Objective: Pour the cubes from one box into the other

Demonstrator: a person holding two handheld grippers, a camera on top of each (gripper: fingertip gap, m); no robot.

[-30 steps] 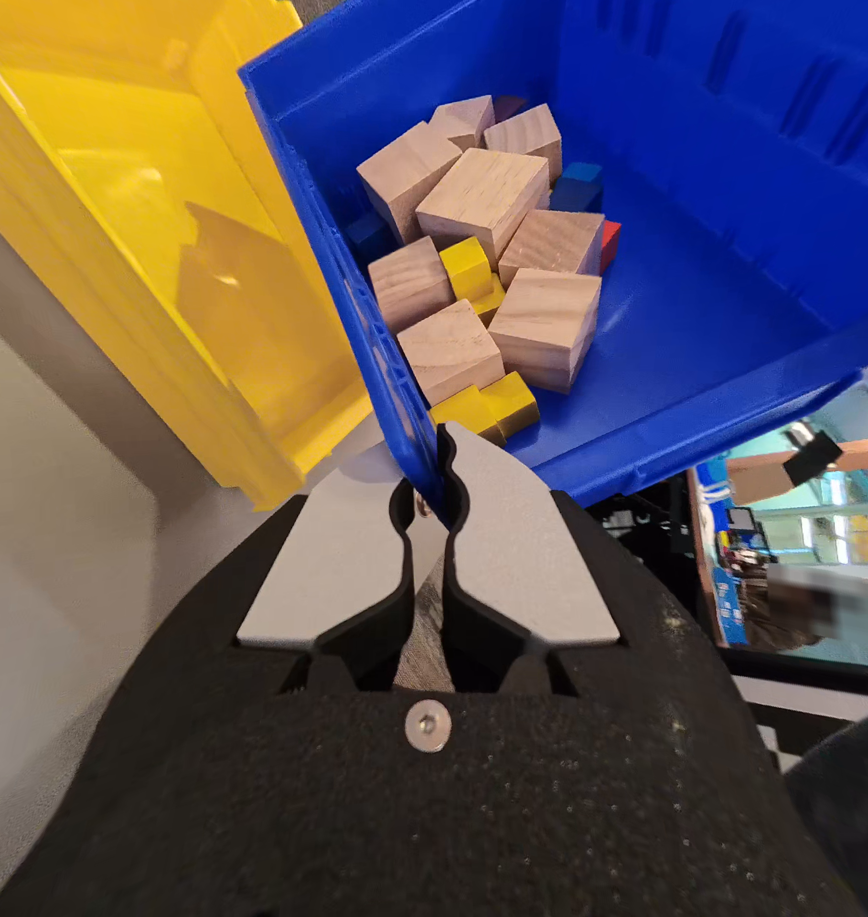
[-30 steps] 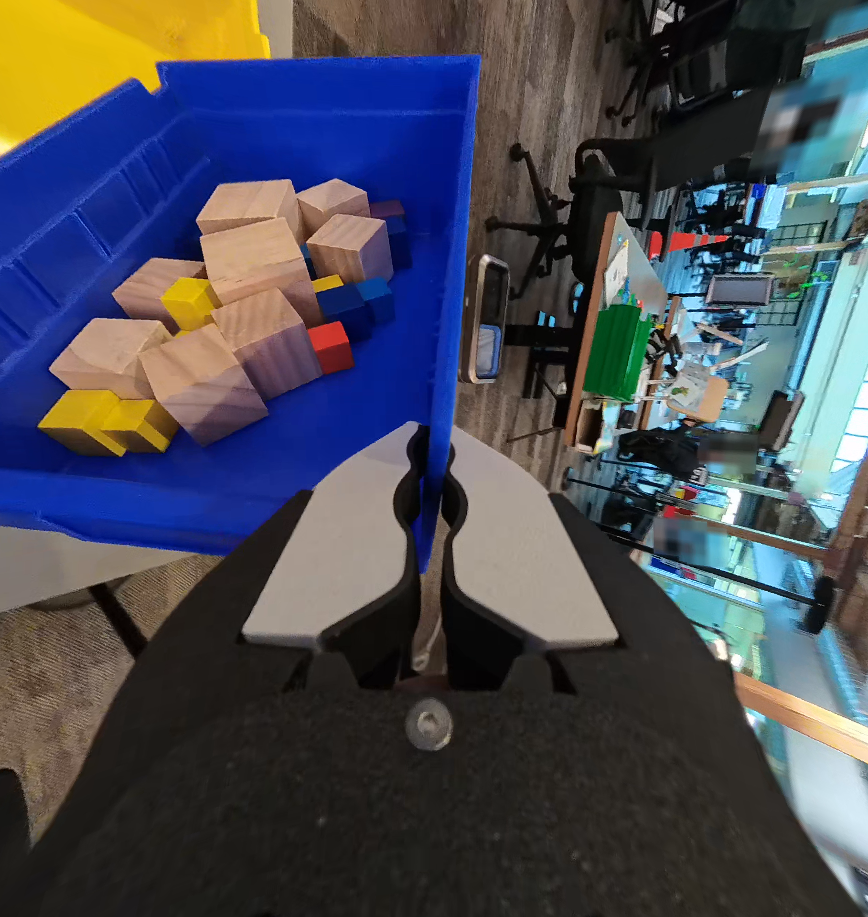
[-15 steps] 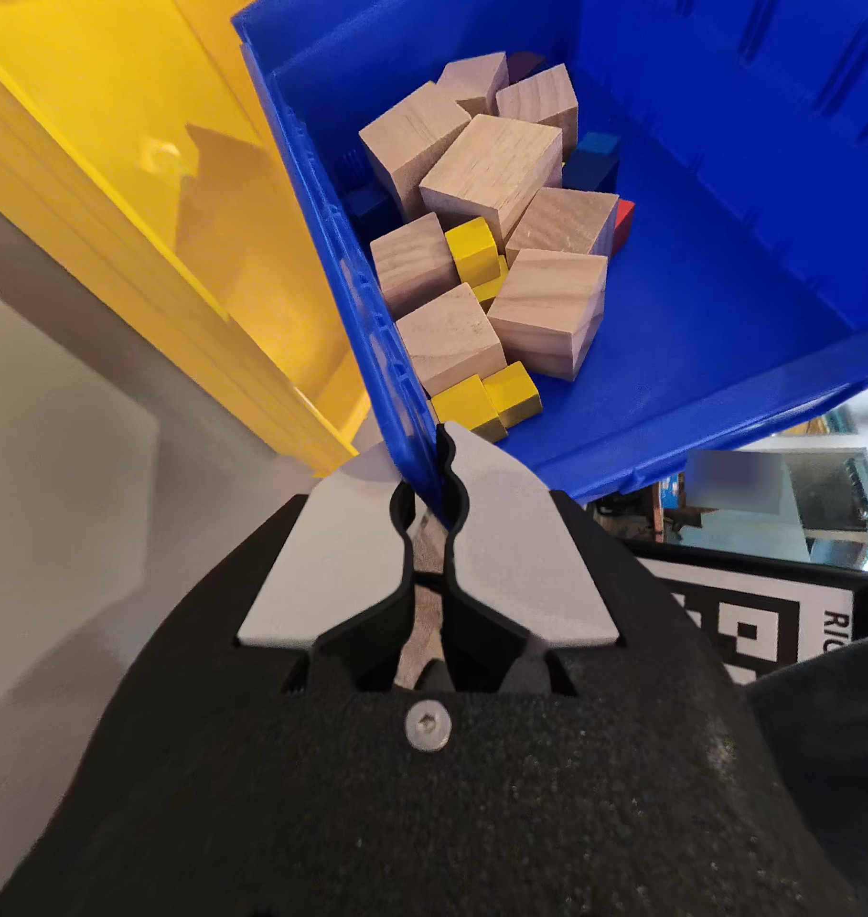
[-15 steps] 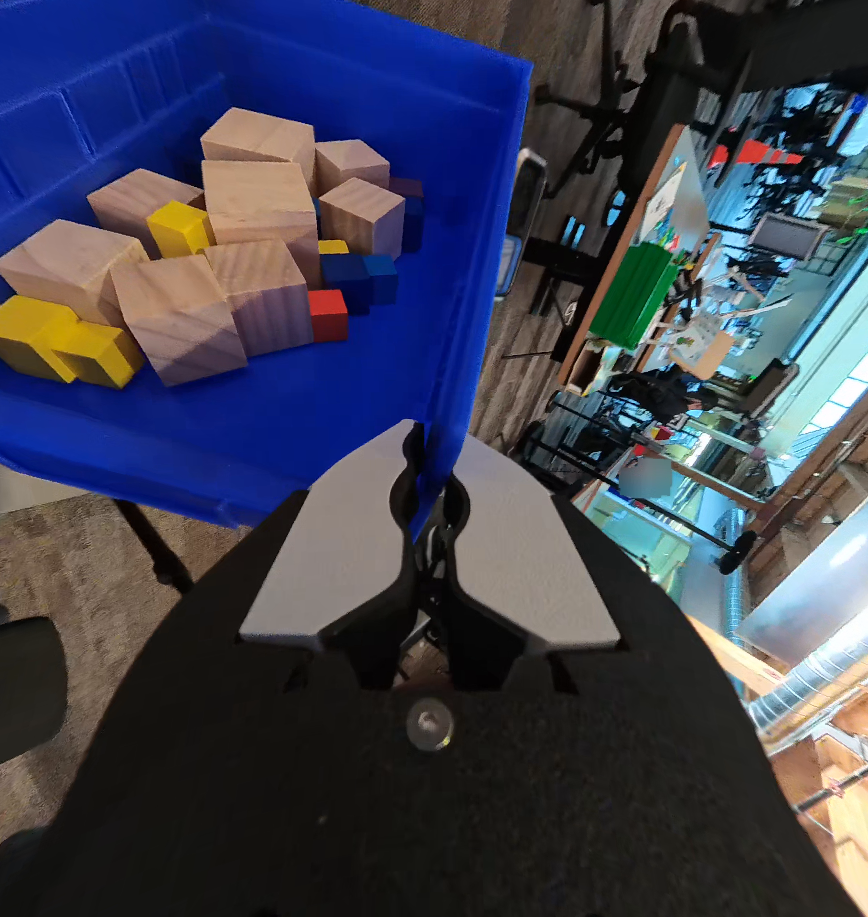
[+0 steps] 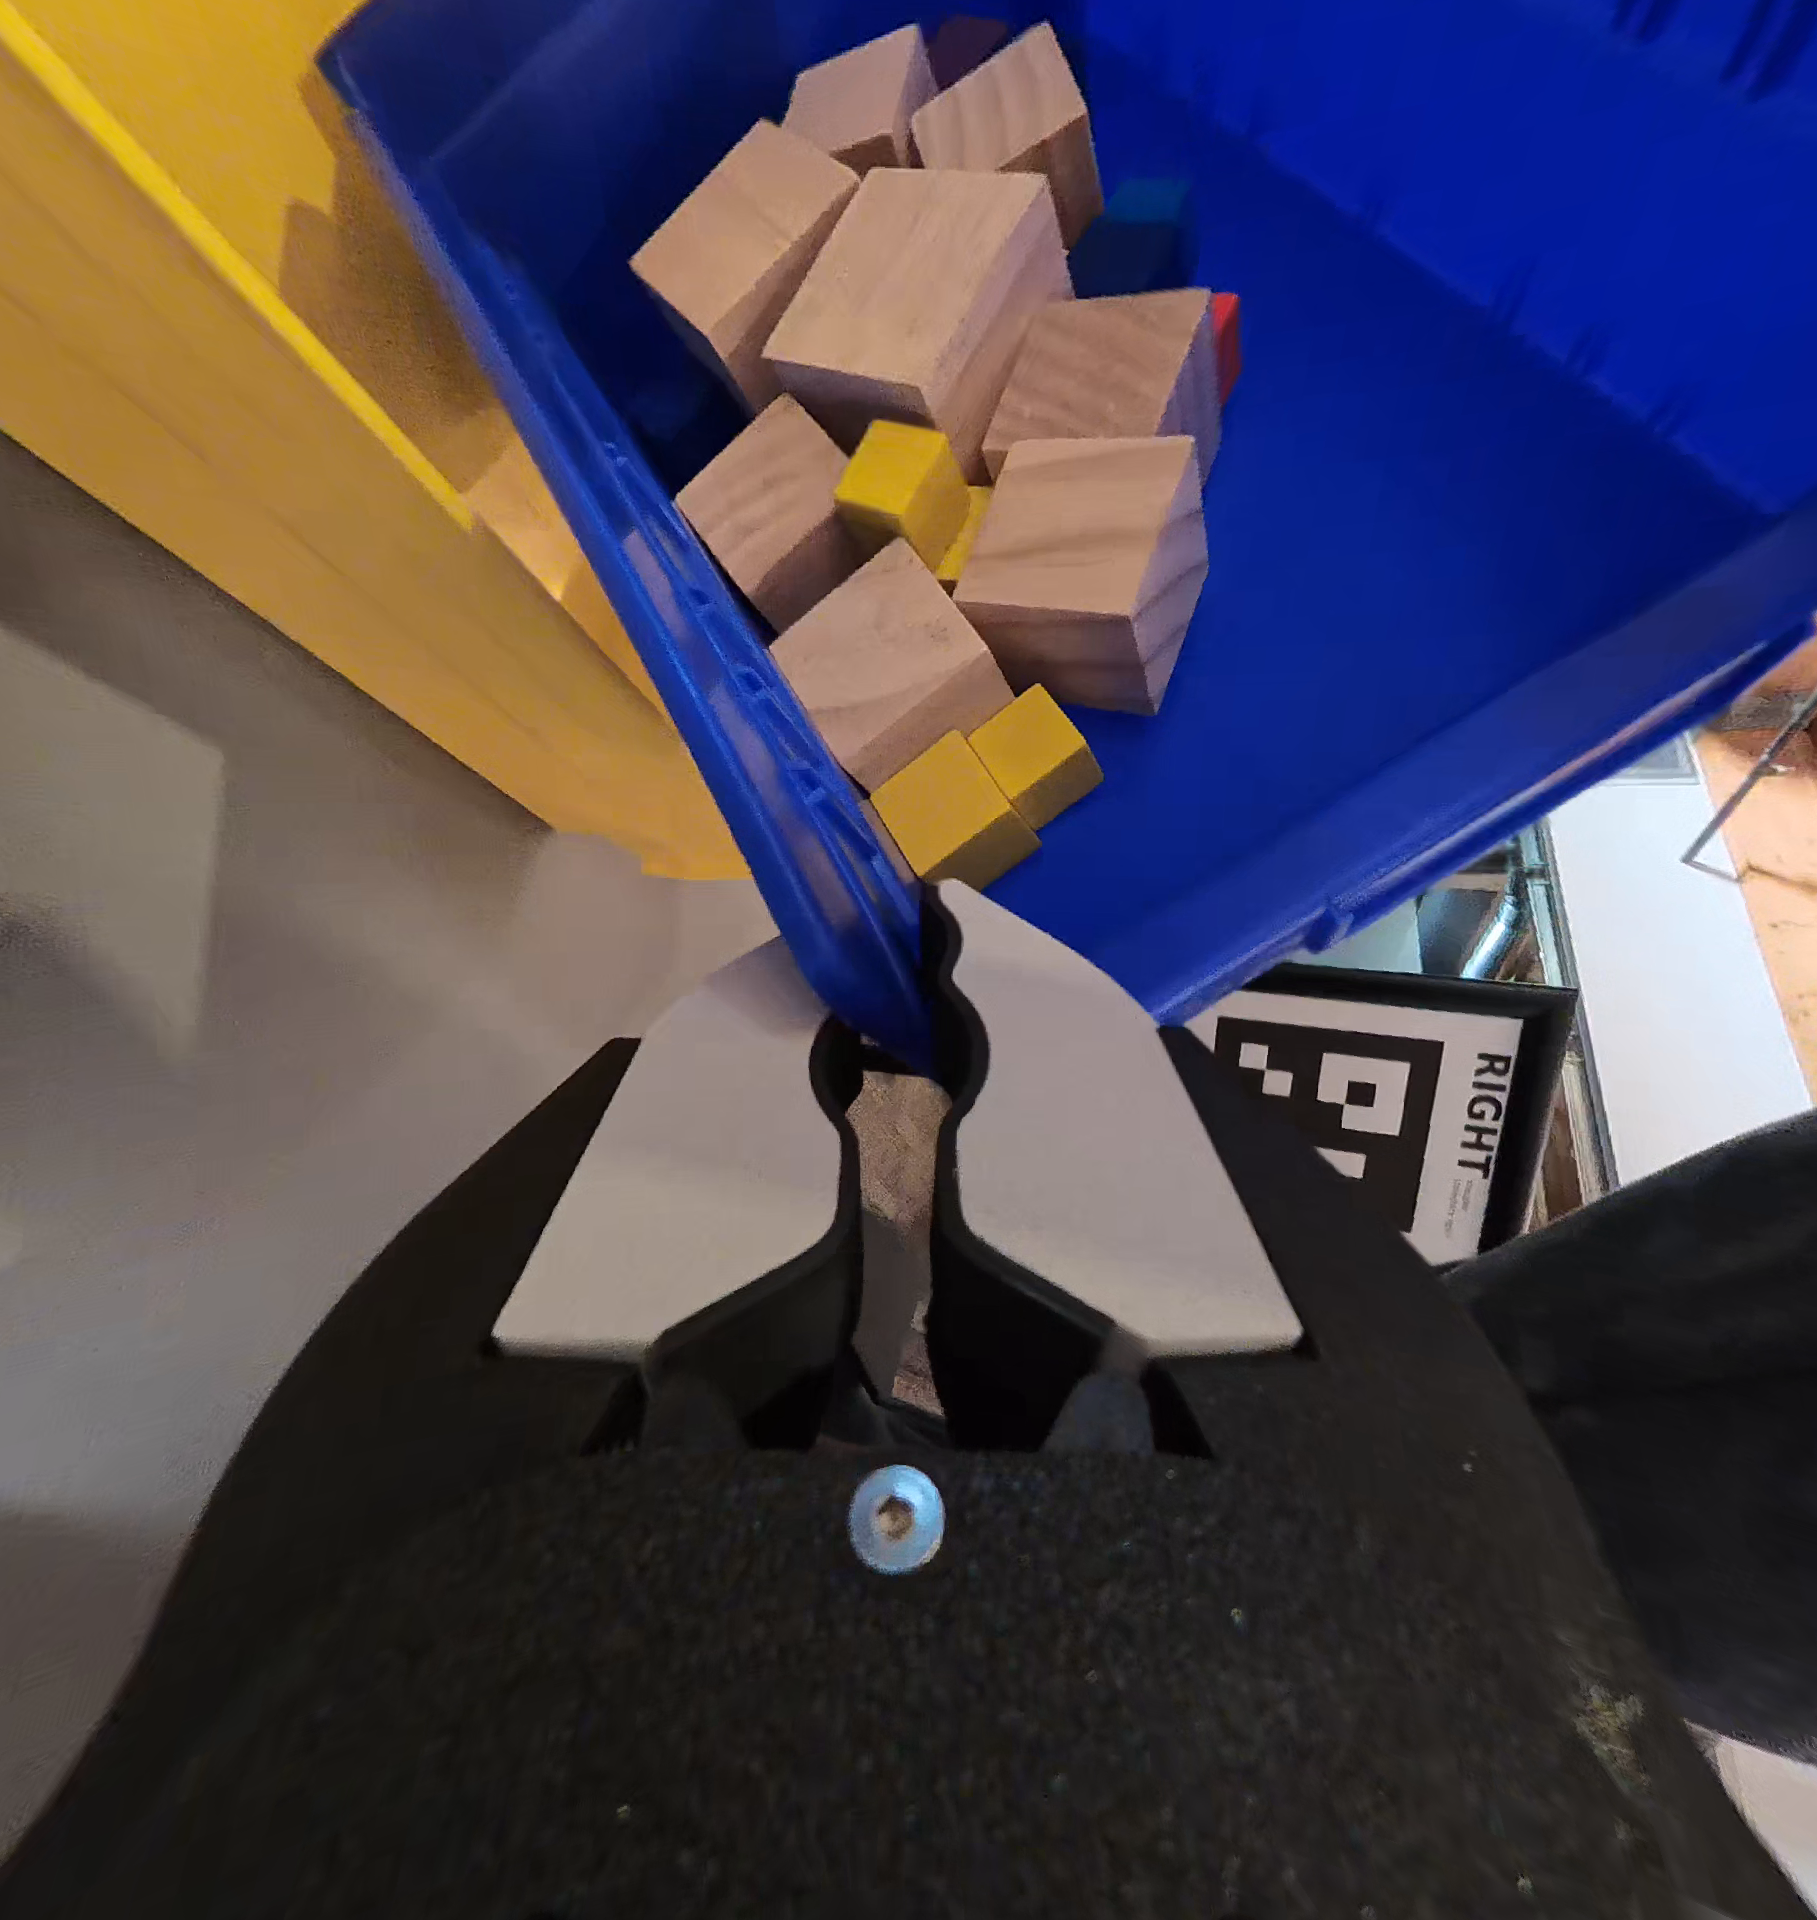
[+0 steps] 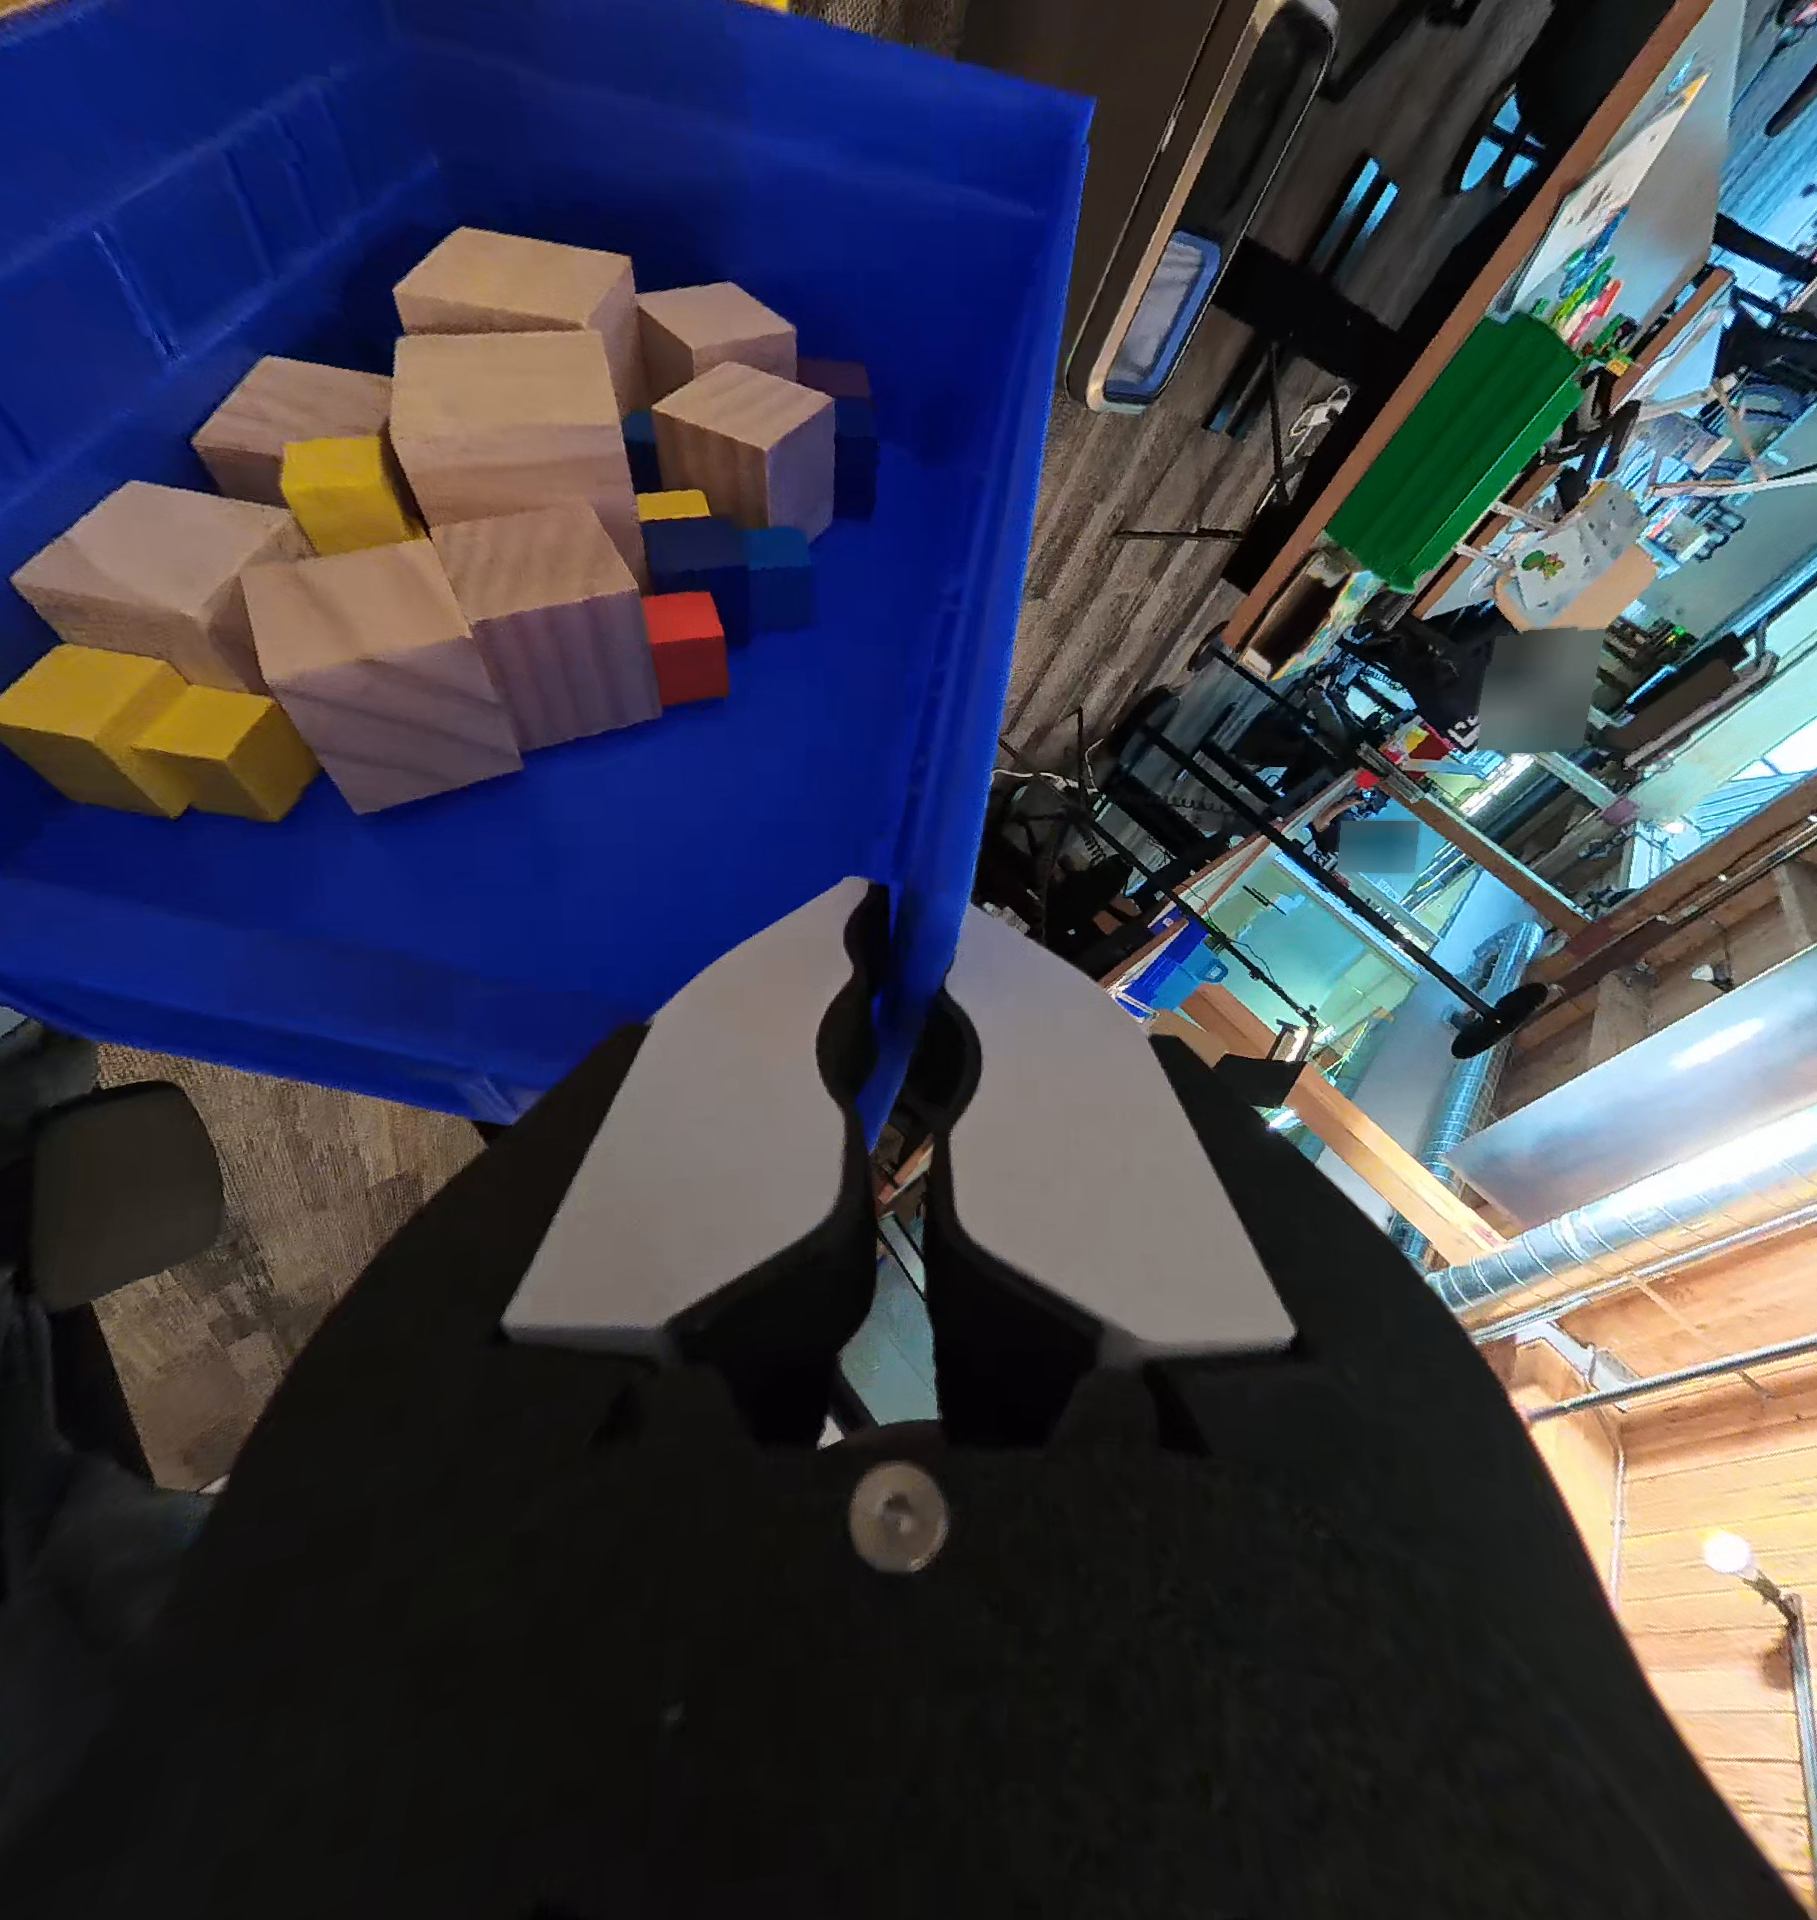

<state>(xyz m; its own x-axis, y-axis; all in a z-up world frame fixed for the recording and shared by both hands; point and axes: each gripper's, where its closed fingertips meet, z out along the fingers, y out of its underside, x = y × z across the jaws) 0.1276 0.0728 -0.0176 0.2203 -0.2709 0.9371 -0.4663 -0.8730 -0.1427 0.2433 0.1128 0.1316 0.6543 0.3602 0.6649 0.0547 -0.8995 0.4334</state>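
Cubes (image 5: 914, 312) lie heaped against the lower side of the tilted blue box (image 5: 1506, 436), which leans toward the yellow box (image 5: 156, 343). Left gripper (image 5: 919, 977) and right gripper (image 6: 899, 966) each pinch opposite rims.

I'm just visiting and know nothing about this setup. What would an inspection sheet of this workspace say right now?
Surface: pale grey tabletop under the bins.
Job's things: blue plastic bin lifted and tilted, holding plain wooden cubes and small yellow, red and blue cubes; yellow plastic bin beside it, no cubes seen inside.
Clutter: nothing seen.
Grippers: left gripper and right gripper each clamp a blue bin wall.
Cables: nothing seen.
Surroundings: office desks, green folders, wooden wall.
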